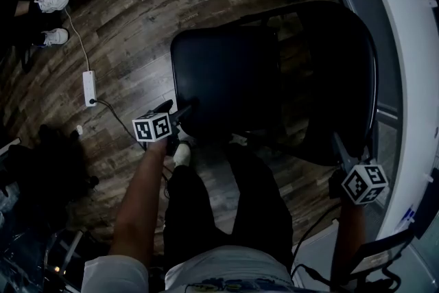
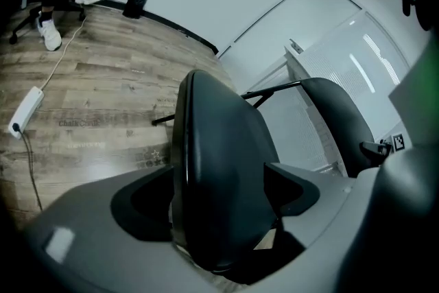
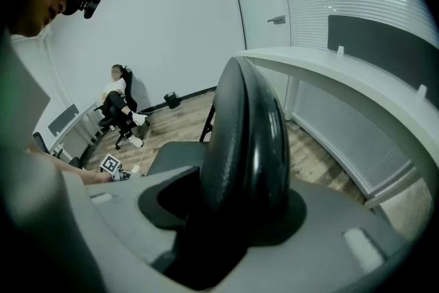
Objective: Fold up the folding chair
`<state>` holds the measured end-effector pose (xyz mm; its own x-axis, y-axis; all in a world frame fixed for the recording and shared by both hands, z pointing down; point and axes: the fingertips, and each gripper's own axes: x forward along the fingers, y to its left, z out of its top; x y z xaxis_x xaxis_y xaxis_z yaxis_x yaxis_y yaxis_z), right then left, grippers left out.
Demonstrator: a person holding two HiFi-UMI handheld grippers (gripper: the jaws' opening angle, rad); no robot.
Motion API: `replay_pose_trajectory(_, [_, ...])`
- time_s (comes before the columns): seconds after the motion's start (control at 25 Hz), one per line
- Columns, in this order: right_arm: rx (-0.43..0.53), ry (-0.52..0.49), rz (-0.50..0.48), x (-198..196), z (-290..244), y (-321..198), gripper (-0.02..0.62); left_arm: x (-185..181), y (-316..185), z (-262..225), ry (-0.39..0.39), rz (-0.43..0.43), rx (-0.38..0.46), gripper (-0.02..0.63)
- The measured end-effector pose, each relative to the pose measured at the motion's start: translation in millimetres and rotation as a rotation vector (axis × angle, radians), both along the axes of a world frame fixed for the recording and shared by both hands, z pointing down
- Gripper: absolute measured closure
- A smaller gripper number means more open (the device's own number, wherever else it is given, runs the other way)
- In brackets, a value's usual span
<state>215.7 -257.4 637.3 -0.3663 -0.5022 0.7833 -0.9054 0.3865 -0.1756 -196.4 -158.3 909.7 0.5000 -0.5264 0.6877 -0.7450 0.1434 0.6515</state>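
The chair (image 1: 274, 99) stands open on the floor (image 1: 130, 31) in front of me. The front edge of its seat (image 1: 226, 72) sits between my left tongs (image 1: 177, 116), which are wide apart and not pinching. My right tongs (image 1: 341, 147) are clamped on the back (image 1: 343, 65).

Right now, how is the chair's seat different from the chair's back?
The seat lies flat; the back stands up. The seat's front edge sits between the open left tongs; the back's top edge is pinched in the right tongs. Both are black.
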Motion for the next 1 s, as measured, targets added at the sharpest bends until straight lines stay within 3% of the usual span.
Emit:
replay_pose_trajectory(0.2, [0.02, -0.015, 0.017, -2, -7, -5, 0.402, 2, -5, 12, 0.047, -0.011, 0.001, 0.17])
replay_pose_trajectory(0.64, [0.051, -0.024, 0.018, 0, -8, -7, 0.402, 1, -13, 36, 0.068, -0.033, -0.013, 0.159])
replay_pose_trajectory(1.0, [0.079, -0.035, 0.034, -1, -10, -9, 0.402, 20, -19, 60, 0.195, -0.032, -0.011, 0.156])
